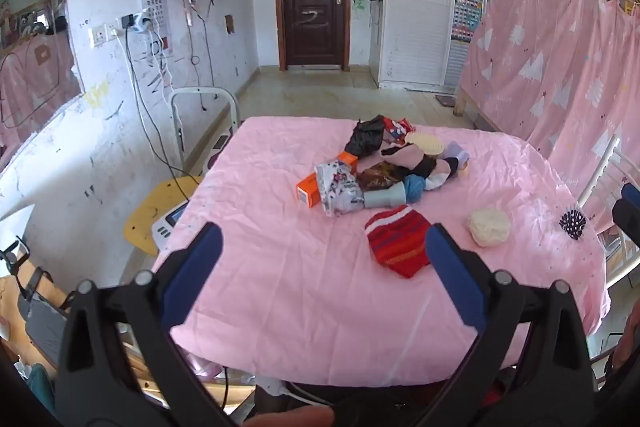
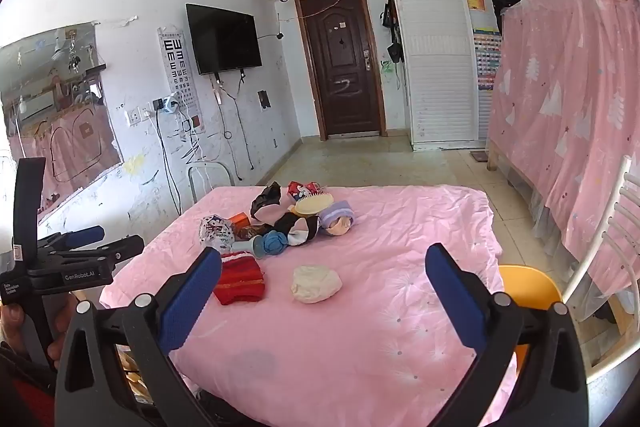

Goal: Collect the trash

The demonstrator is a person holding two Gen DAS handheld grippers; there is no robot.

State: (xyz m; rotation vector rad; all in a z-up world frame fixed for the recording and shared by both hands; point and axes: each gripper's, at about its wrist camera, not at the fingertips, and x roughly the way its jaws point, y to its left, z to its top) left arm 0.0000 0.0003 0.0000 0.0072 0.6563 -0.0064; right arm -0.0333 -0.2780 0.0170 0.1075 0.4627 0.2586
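Jaws wide on both grippers [image 1: 324, 247] [image 2: 324, 267], near table edge [image 2: 280, 367], perhaps above.

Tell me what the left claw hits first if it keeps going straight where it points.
Probably the pink sheet, bare between the open left claw fingers; the red sock lies just right of that line.

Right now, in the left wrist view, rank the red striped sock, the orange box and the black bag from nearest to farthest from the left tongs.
1. Red striped sock, just ahead, by the right finger.
2. Orange box, mid-table, at the pile's left edge.
3. Black bag, at the pile's far end.
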